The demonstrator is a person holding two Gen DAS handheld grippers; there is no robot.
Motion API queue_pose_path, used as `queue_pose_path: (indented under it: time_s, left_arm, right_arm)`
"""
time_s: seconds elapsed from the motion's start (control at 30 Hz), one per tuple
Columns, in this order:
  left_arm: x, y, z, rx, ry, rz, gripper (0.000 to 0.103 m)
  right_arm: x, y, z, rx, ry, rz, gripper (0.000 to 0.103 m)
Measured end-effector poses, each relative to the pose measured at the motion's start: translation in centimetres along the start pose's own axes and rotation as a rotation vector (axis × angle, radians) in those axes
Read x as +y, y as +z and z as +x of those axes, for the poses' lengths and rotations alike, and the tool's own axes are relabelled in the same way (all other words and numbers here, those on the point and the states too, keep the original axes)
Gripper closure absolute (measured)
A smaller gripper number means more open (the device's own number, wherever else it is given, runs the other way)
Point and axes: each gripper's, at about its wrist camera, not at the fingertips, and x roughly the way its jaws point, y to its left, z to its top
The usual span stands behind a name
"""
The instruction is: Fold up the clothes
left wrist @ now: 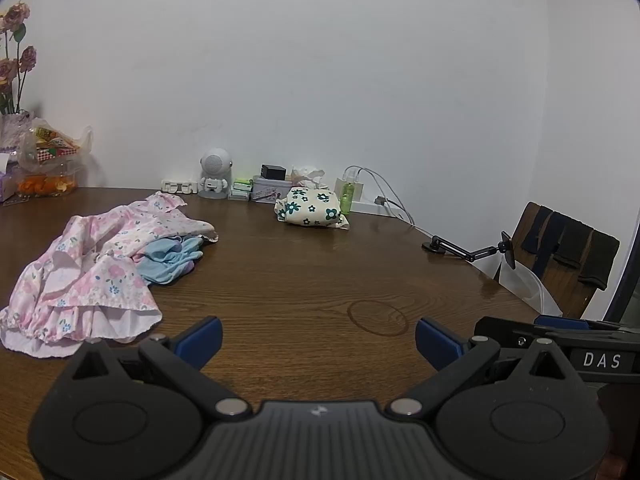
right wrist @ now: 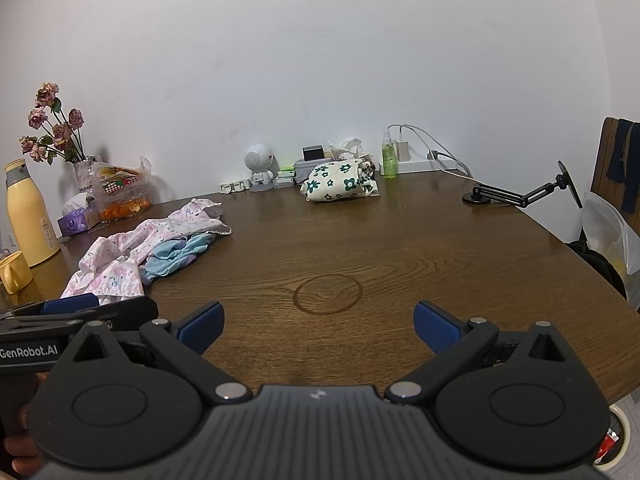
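1. Two grippers hover side by side over the near edge of a dark wooden table (right wrist: 400, 240); the left gripper (left wrist: 318, 338) and the right gripper (right wrist: 318, 326) both have their blue pads spread wide, holding nothing.
2. Unfolded clothes lie at the table's left: a pink floral garment (left wrist: 92, 276) crumpled over a light blue garment (left wrist: 172, 258), well apart from both grippers.
3. A folded cream floral cloth (right wrist: 340, 186) sits near the back wall.
4. A faint ring mark (right wrist: 328, 294) stains the wood just ahead of the right gripper.
5. Along the plain white wall (right wrist: 320, 60) stand dried roses (right wrist: 52, 124), a yellow bottle (right wrist: 28, 212) and a green spray bottle (right wrist: 388, 160).
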Motion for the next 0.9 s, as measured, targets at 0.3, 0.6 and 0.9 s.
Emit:
queue_pose_path:
  time_s: [0.3,0.6,0.9]
  left_arm:
    - [0.02,-0.12,0.03,0.002,-0.002,0.000,0.000]
    - [0.10,-0.17,0.06,0.002,-0.002,-0.002,0.000]
    - [0.16,-0.28,0.13,0.005,-0.003,-0.003,0.000]
  right_arm:
    - [-0.09,-0.03,0.15,0.003,0.001,0.001,0.000]
    - [-0.06,-0.11,0.20,0.004,0.001,0.000,0.000]
    - [0.00,-0.12,0.31,0.009,0.001,-0.001,0.000]
